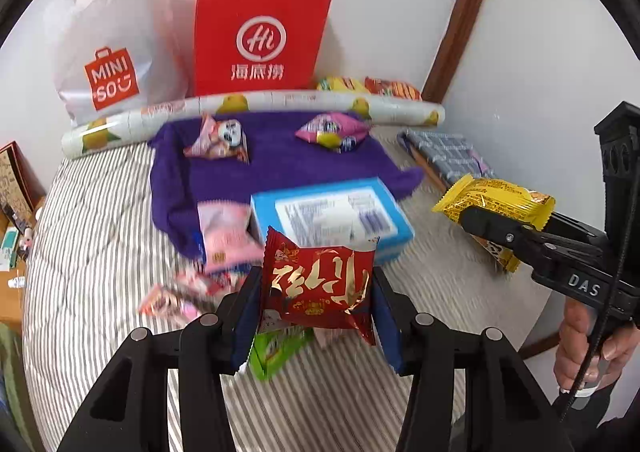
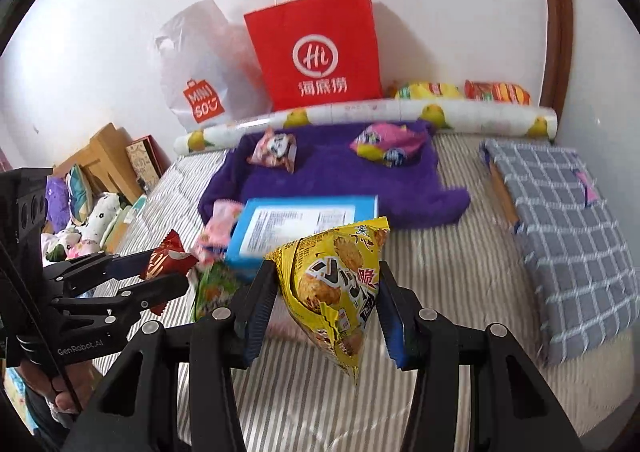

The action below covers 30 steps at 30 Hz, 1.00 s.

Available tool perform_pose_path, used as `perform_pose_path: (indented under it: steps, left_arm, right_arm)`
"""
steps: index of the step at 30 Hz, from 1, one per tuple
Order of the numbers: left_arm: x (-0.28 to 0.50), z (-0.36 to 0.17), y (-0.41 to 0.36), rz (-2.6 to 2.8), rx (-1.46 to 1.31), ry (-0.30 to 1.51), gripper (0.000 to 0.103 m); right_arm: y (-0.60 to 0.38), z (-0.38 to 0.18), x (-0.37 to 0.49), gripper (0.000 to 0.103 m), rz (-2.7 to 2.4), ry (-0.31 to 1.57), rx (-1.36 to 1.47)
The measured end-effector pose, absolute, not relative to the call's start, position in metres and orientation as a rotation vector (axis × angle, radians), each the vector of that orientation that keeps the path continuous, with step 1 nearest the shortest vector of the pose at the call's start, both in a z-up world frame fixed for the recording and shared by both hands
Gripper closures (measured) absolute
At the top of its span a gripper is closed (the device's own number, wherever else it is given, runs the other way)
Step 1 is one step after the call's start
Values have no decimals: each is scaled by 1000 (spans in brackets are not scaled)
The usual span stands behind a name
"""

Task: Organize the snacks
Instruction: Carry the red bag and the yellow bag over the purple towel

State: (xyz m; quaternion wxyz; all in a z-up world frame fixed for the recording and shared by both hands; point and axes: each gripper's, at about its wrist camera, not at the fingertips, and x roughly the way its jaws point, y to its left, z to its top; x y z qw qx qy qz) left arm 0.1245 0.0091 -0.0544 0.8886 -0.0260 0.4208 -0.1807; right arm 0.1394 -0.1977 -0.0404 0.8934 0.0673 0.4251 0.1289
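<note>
Two gripped packets above striped bedding [image 2: 440, 264]

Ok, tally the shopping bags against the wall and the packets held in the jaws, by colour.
Red paper bag: 1
White plastic bag: 1
Red held packet: 1
Yellow held packet: 1
Total: 4

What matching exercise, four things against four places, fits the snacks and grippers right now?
Things:
1. red foil snack packet
2. yellow foil snack packet
3. blue cardboard box
4. pink and yellow snack bag

Places:
A. far side of the purple cloth
B. clamped in the right gripper
C. near edge of the purple cloth
D. clamped in the left gripper

Pairs: 1-D, 2-B, 3-C, 4-A
</note>
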Motion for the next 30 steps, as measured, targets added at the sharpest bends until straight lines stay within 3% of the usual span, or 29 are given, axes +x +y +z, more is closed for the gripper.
perform_pose_path:
  steps: [15, 30]
  left_arm:
    - [206, -17, 27, -294, -107, 822, 54]
    - [281, -32, 44, -217, -149, 865, 54]
  right_arm:
    - [-225, -23, 227, 55, 252, 842, 154]
    - [-231, -62, 309, 55, 272, 892, 217]
